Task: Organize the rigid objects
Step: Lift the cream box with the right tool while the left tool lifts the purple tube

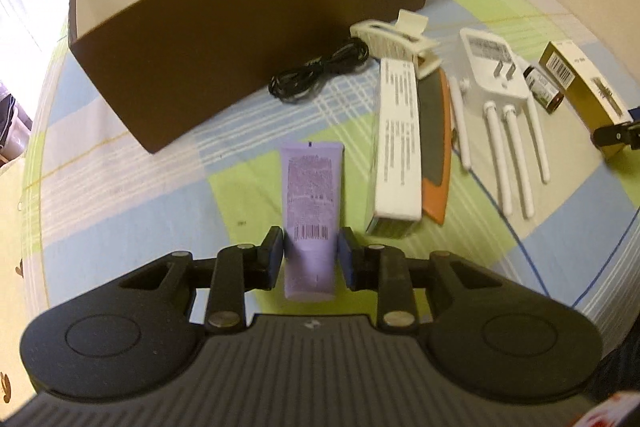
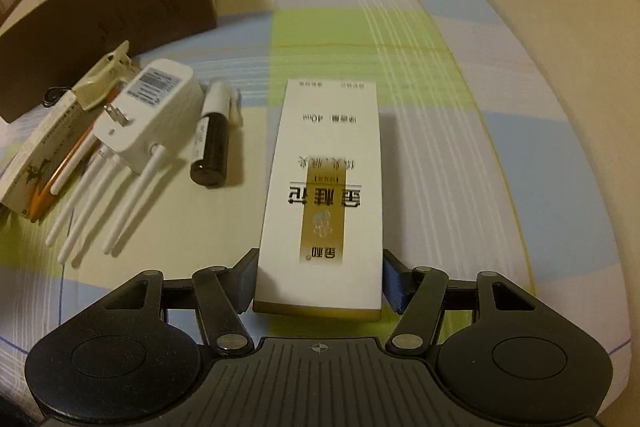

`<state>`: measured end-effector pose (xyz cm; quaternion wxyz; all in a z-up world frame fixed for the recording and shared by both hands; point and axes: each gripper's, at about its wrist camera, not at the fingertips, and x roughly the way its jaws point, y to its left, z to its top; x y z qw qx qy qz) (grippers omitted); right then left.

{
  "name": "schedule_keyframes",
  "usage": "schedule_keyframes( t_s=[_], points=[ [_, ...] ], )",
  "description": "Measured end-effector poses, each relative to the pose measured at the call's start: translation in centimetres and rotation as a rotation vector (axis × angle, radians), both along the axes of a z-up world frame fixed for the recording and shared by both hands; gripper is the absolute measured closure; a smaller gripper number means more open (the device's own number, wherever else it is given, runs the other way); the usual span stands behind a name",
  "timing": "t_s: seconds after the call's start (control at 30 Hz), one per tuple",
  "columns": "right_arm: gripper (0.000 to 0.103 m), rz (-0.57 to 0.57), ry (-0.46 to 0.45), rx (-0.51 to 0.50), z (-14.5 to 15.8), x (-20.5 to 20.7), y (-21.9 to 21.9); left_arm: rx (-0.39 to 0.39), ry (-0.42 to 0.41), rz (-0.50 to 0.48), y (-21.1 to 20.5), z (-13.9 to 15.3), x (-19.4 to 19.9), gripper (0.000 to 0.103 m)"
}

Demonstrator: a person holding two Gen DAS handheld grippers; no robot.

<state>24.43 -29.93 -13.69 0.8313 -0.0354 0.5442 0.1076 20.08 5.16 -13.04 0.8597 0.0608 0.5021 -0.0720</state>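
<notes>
Two held items: a purple tube (image 1: pixel 310 203) in the left hand-held gripper (image 1: pixel 311 255), a white-and-gold carton (image 2: pixel 324 203) in the right hand-held gripper (image 2: pixel 318 277).
Left grip: blue pads clenched on the tube near its lower, cap end, the crimped end pointing away toward the brown box (image 1: pixel 240 39).
Right grip: jaws pressed against the carton's two long sides at its near end; the carton looks lifted a little over the bed sheet (image 2: pixel 420 75).
Tube handling: probably light and squeezable, so a soft clamp near the stiffer cap end seems safest; its smooth skin may slip.
Carton handling: thin card, likely light and crushable; hold across the narrow width, gently.
Writing, tube: barcode and small print, too blurred to read.
Writing, carton: "40ml" and large Chinese characters seen upside down, on a gold band.
Other items on the bed: a plug-in router (image 1: pixel 494 71), a black cable (image 1: pixel 318 73), a dark bottle (image 2: pixel 212 143).
Likely target: the open brown box.
</notes>
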Motion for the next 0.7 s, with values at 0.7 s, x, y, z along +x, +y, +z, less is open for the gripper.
schedule_keyframes(
  t_s=[0.7],
  points=[
    [0.040, -0.029, -0.038, 0.025, -0.4, 2.6, 0.1, 0.033, 0.011, 0.187, -0.2, -0.8, 2.4, 0.073]
  ],
)
